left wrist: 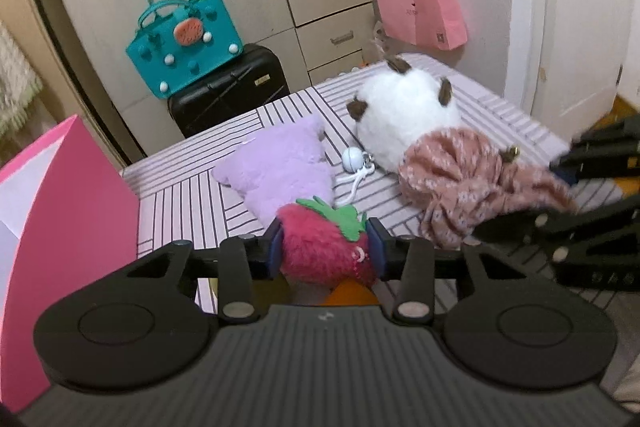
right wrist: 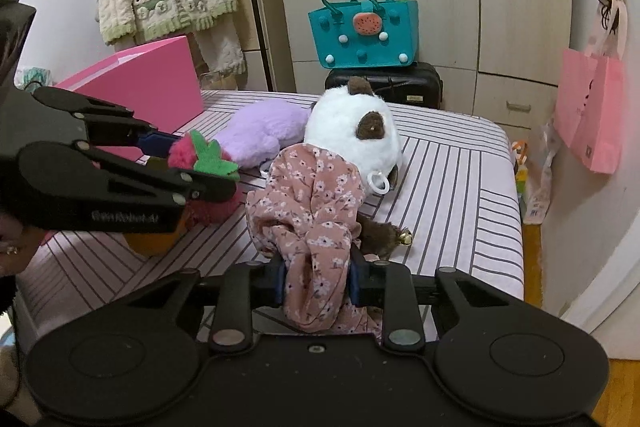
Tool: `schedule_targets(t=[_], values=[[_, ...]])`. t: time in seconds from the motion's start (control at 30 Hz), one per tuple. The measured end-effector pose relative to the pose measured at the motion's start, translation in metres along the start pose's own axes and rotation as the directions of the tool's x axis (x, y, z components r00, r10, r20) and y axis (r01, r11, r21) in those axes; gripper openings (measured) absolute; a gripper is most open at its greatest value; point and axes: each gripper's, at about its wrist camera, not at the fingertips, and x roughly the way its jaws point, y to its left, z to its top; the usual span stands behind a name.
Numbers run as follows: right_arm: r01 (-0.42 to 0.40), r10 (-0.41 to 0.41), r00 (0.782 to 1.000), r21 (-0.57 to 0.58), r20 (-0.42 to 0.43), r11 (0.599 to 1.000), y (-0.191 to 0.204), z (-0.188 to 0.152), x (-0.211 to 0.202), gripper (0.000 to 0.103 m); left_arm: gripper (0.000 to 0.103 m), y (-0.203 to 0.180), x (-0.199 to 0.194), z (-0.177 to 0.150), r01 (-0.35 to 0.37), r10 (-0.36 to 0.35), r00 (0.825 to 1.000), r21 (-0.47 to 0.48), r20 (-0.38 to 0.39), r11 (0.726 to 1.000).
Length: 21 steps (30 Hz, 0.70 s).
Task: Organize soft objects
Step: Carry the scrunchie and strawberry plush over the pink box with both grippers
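My left gripper [left wrist: 326, 245] is shut on a red plush strawberry [left wrist: 320, 247] with green felt leaves, held just above the striped bed [left wrist: 192, 195]; it also shows in the right wrist view [right wrist: 200, 155]. My right gripper [right wrist: 318, 277] is shut on the pink floral dress [right wrist: 316, 211] of a white plush animal [right wrist: 352, 131] with brown ears that lies on the bed. The same plush [left wrist: 404, 111] and dress [left wrist: 452, 179] show in the left wrist view, with the right gripper [left wrist: 560, 187] at the right. A purple plush [left wrist: 280, 167] lies between them.
An open pink box [left wrist: 60, 227] stands at the bed's left edge, also seen in the right wrist view [right wrist: 156, 83]. A teal bag [right wrist: 364, 31] sits on a black suitcase [right wrist: 400, 85] past the bed. A pink paper bag [left wrist: 420, 3] hangs on the wall. A small white ball charm [left wrist: 352, 159] lies on the bed.
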Motion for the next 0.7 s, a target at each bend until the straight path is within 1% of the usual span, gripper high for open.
schedule_targets(t=[0.07, 0.17, 0.3, 0.4, 0.47, 0.7], values=[[0.0, 0.001, 1.0, 0.023, -0.006, 1.0, -0.001, 0.002, 0.0, 0.026, 0.04, 0.007, -0.004, 0.004, 0.022, -0.022, 1.0, -0.05, 0.003, 0.998], [-0.01, 0.01, 1.0, 0.04, -0.018, 0.999, -0.001, 0.005, 0.0, 0.022, 0.04, 0.019, -0.008, 0.008, 0.074, -0.075, 0.997, -0.127, -0.002, 0.989], [-0.033, 0.035, 0.999, 0.056, -0.035, 0.998, 0.003, 0.007, -0.002, 0.02, 0.04, 0.034, -0.015, 0.01, 0.144, -0.15, 0.989, -0.21, -0.014, 0.967], [-0.037, 0.039, 0.999, 0.064, -0.032, 0.997, 0.008, 0.009, -0.008, 0.02, 0.04, 0.046, -0.021, 0.009, 0.2, -0.212, 0.977, -0.258, -0.021, 0.945], [-0.033, 0.035, 0.999, 0.064, -0.027, 0.997, 0.012, 0.01, -0.012, 0.02, 0.04, 0.05, -0.027, 0.008, 0.217, -0.23, 0.973, -0.258, -0.02, 0.941], [-0.013, 0.013, 1.0, 0.052, 0.001, 0.999, 0.025, 0.02, -0.024, 0.019, 0.04, 0.062, -0.046, 0.013, 0.235, -0.241, 0.971, -0.205, -0.005, 0.95]])
